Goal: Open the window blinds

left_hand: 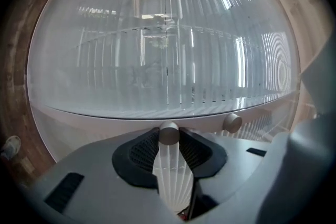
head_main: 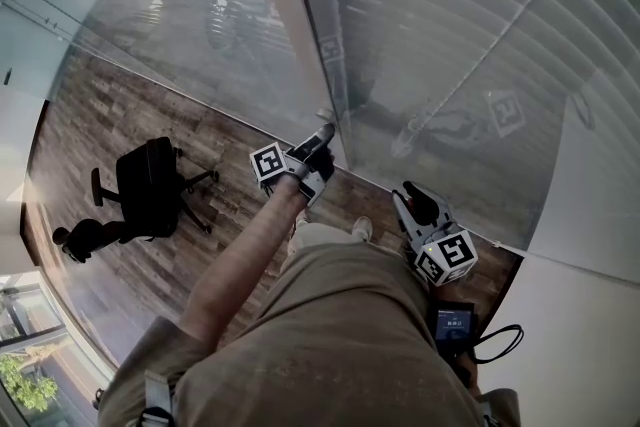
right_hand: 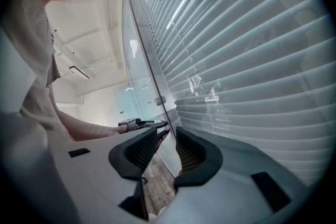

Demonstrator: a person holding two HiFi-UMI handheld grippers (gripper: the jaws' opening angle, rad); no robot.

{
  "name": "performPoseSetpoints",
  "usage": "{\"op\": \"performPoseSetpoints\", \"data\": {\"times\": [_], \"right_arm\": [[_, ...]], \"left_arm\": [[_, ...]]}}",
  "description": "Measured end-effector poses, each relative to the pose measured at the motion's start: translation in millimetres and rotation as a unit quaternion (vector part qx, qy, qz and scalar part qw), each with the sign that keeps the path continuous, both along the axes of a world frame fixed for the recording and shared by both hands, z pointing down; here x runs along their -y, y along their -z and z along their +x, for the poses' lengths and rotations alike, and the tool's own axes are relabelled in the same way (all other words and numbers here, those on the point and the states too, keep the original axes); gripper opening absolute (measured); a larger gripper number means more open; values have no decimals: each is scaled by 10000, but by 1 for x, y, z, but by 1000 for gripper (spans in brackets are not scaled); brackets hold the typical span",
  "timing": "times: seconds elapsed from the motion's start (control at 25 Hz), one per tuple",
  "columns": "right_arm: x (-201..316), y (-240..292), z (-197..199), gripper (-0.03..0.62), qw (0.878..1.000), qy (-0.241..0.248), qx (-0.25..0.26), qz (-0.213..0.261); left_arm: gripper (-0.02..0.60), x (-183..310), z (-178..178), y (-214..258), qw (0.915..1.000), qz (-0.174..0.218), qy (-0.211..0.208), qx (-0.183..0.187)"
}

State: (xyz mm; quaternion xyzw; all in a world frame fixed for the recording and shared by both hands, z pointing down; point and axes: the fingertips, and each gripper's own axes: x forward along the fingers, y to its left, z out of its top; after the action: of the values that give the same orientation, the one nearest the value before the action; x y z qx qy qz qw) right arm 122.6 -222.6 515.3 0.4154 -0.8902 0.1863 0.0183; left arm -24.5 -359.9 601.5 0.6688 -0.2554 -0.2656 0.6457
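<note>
At the bottom of the head view are the person's shorts (head_main: pixel 340 335), and just above them at lower right the right gripper (head_main: pixel 415 202) hangs with its fingers (right_hand: pixel 191 152) spread and nothing between them but floor and window frame. Further up, at frame centre, the left gripper (head_main: pixel 322 137) reaches the window frame – in the left gripper view its dark fingers (left_hand: pixel 144 150) pinch a clear ribbed wand (left_hand: pixel 169 165) that stands upright between them. Beyond it the window blinds (head_main: pixel 480 25) fill the upper right, slats horizontal. Far left, an office chair (head_main: pixel 150 185) stands on the wooden floor (head_main: pixel 230 145).
</note>
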Motion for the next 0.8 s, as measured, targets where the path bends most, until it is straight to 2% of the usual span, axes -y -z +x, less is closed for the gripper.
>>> {"op": "performPoseSetpoints", "data": {"times": [0.2,0.32,0.68,0.72,0.8], "right_arm": [[-2,-1,1,119,10000,-27,8,-8],[-3,-7,2,120,10000,-49,33,-18],[-1,-3,0,120,10000,-54,-22,-42],[-1,-3,0,120,10000,-51,-21,-47],[-1,-4,-2,120,10000,-39,-22,-56]], "left_arm": [[132,0,0,-2,9985,-221,20,-508],[132,0,-1,-9,9955,-365,49,-872],[132,2,-2,-9,9844,-725,151,-1597],[132,2,-2,-9,9850,-684,154,-1579],[132,2,-3,-6,9913,-461,155,-1227]]}}
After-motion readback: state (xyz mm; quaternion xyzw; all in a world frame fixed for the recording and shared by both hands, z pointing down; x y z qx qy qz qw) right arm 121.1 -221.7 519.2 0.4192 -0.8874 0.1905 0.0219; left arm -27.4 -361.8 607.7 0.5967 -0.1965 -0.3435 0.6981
